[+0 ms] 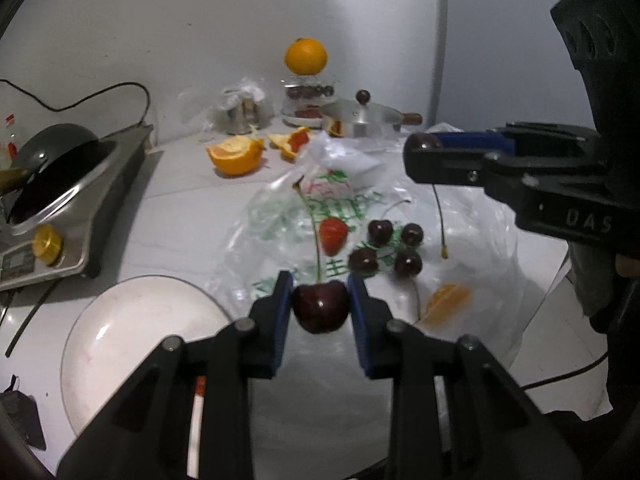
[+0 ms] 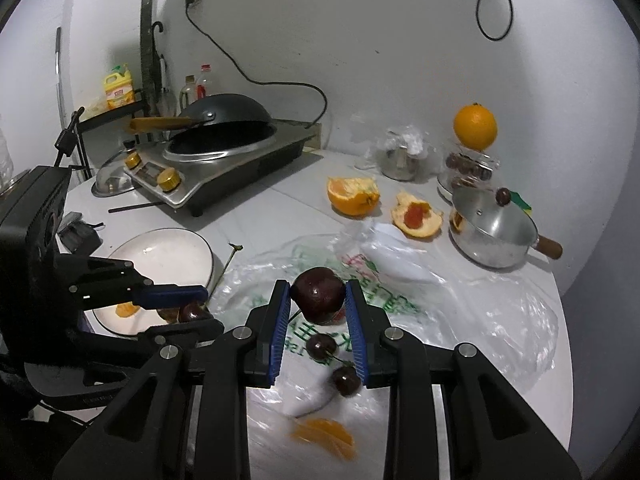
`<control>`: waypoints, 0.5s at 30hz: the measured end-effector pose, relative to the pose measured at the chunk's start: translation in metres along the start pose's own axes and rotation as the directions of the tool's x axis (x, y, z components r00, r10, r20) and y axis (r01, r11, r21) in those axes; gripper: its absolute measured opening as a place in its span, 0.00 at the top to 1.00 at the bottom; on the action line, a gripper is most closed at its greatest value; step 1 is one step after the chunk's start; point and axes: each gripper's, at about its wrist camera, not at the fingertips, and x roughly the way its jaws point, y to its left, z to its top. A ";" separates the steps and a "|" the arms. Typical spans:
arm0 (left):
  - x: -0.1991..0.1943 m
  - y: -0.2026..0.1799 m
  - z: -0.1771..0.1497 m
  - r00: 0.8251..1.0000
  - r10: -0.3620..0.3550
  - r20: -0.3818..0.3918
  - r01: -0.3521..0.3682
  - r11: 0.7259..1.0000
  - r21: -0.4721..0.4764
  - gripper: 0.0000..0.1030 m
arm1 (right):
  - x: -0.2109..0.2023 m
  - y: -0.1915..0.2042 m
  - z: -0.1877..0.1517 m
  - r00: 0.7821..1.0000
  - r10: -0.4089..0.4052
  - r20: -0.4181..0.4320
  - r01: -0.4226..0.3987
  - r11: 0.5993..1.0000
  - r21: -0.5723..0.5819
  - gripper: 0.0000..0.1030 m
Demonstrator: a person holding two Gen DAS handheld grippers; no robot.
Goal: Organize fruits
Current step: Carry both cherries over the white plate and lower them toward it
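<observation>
While pinched between blue pads, glossy dark-red cherry [image 1: 320, 306], green stem

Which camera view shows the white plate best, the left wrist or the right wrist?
The right wrist view. There the white plate shows most of its round rim, with an orange piece seen over its near part, though the left claw covers the near edge. In the left wrist view the plate is blurred and cut off by the claw's own frame.
</observation>
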 end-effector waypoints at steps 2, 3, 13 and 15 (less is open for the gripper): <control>-0.004 0.007 -0.002 1.000 0.007 0.005 -0.007 1.000 -0.008 0.72 | 0.001 0.006 0.003 1.000 0.006 0.001 -0.006 1.000 -0.008 0.71; -0.007 0.011 -0.002 1.000 0.010 0.008 -0.010 1.000 -0.013 0.72 | 0.003 0.009 0.005 1.000 0.009 0.001 -0.009 1.000 -0.012 0.71; -0.027 0.054 -0.018 0.998 0.065 0.021 -0.063 0.994 -0.088 0.72 | 0.020 0.046 0.019 0.999 0.052 -0.012 -0.052 0.997 -0.060 0.71; -0.030 0.064 -0.022 0.997 0.076 0.021 -0.074 0.992 -0.101 0.72 | 0.025 0.054 0.021 0.998 0.059 -0.017 -0.060 0.996 -0.070 0.71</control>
